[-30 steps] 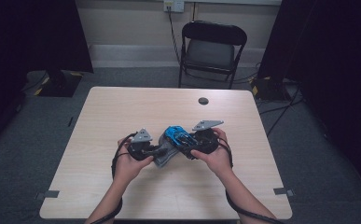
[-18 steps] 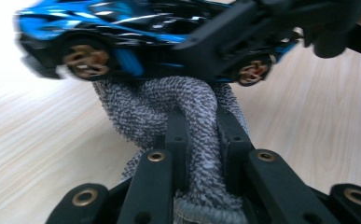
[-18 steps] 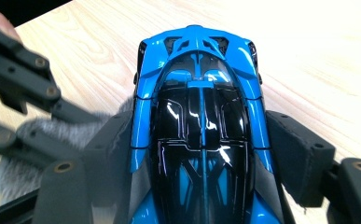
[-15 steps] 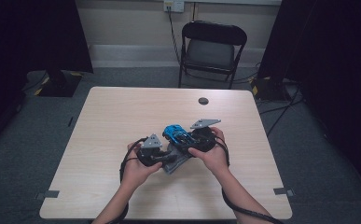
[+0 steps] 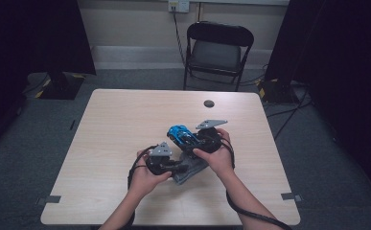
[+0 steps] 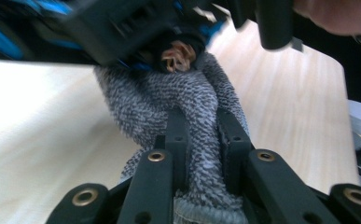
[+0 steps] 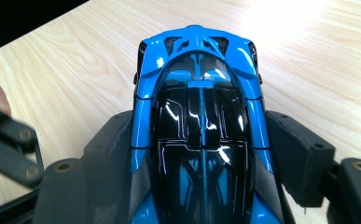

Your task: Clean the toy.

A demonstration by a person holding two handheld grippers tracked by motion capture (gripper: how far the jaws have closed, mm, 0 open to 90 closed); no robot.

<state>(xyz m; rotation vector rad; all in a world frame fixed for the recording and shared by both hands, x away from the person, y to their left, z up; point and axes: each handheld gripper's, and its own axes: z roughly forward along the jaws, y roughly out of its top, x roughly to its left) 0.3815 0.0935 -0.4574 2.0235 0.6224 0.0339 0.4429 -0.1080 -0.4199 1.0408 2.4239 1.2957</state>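
The blue toy car (image 7: 199, 126) sat above the table (image 5: 116, 124), near its middle — clamped by the right gripper (image 5: 207, 139), fingers (image 7: 304, 158) pressed against both sides. Just beneath the car, the grey cloth (image 6: 192, 102) was pinched in the left gripper (image 5: 166, 163) — fingers (image 6: 177, 135) clenched on it.

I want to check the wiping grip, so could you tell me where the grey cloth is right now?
In the high view the grey cloth lies on the table near its front middle, clamped in the left gripper, just below the blue toy car.
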